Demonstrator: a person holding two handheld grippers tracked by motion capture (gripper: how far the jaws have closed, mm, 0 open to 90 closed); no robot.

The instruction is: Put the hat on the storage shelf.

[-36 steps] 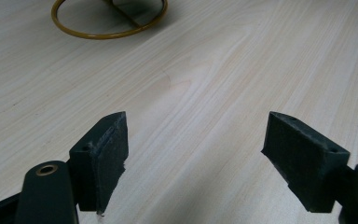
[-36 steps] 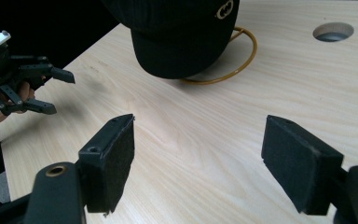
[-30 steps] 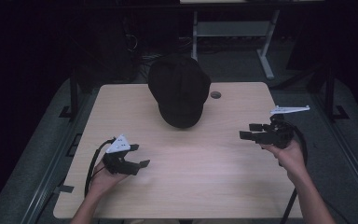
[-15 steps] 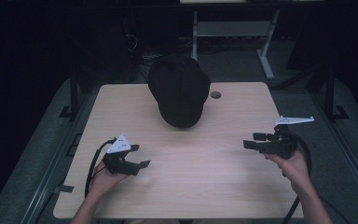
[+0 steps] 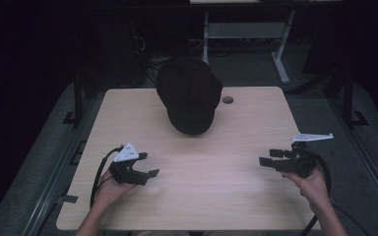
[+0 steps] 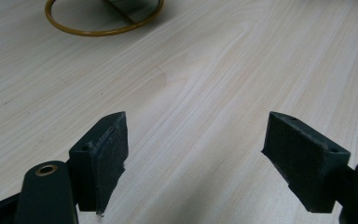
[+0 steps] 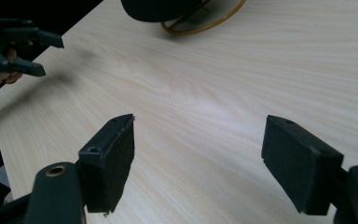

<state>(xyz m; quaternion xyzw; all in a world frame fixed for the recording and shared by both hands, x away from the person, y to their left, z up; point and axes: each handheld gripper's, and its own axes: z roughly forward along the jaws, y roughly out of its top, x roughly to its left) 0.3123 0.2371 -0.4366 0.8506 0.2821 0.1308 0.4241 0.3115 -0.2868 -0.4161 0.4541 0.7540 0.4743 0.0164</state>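
High view: room beyond the table point(image 5: 192, 196) is dark; only a pale desk frame point(image 5: 246, 34) at the far side reads, the rest too dim to make out. Black cap point(image 5: 189, 101) sits at the table's far middle edge, upright on its brim side; its far part merges with the dark behind, outline hard to follow there. Small round hole point(image 5: 228, 100) in the tabletop just right of the cap. Left gripper point(image 5: 145, 164) low over the near left of the table, jaws apart, nothing between, grey plate on top, cable looping toward the left edge. Right gripper point(image 5: 268, 157) near the right edge, jaws apart, nothing held. Both well apart from the cap, bare wood between. Forearms cut off by the bottom edge.

Left gripper view: own two jaws stand wide, only tabletop between them. At the top edge a thin yellow-brown ring point(image 6: 98, 30) with something dark inside, cut off by the frame; cannot tell what it belongs to.

Right gripper view: jaws wide, empty. Cap's dark underside point(image 7: 163, 9) at the top edge, cropped, with a yellow-brown band point(image 7: 205, 23) along its rim. Left gripper point(image 7: 39, 53) far left, blurred, held in a hand partly out of frame.
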